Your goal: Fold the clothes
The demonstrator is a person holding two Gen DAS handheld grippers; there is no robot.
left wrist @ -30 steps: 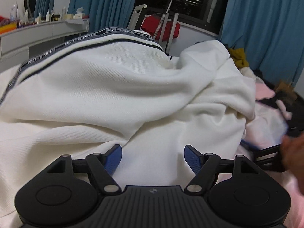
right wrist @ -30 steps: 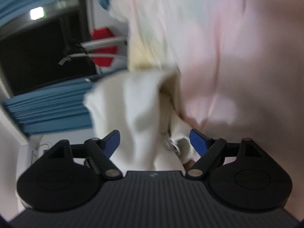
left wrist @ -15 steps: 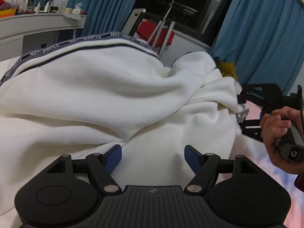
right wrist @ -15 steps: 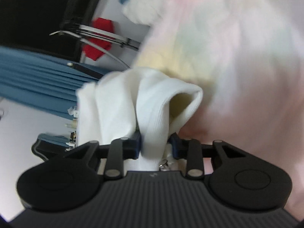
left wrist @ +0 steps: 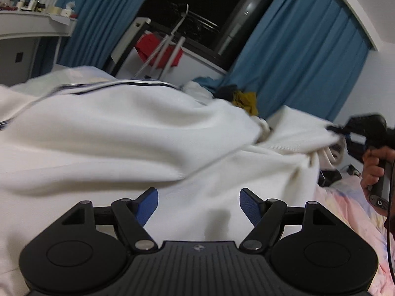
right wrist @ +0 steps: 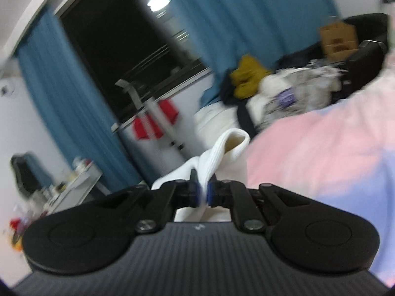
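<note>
Hovering low over the white garment [left wrist: 128, 133], the left gripper [left wrist: 198, 201] had its blue pads spread wide apart with nothing between them, only rumpled cloth lying just beyond the tips. And over on the right, the right gripper [right wrist: 203, 192] was pinched tight on a ribbed cuff [right wrist: 228, 145] of that same garment, the tube of the cuff standing up past the closed pads!

Seen from the left wrist, the cloth ran as one long drawn-out ridge from the near left across to the far right, where the right gripper [left wrist: 345, 133] and the hand [left wrist: 375, 170] holding it had it gathered. So the garment's long axis lay crosswise to the open left tool, and the slack body sat nearest the left gripper, the cuff end being spoken for. My read: any fold turned on the left side catching cloth straight ahead of it.

Under it all, the pink bedcover [right wrist: 321, 153] showed at the right. Farther back sat a heap of other clothes [right wrist: 291, 93], blurred, possibly including a mustard piece, then the blue curtains [left wrist: 296, 56] and dark window.
</note>
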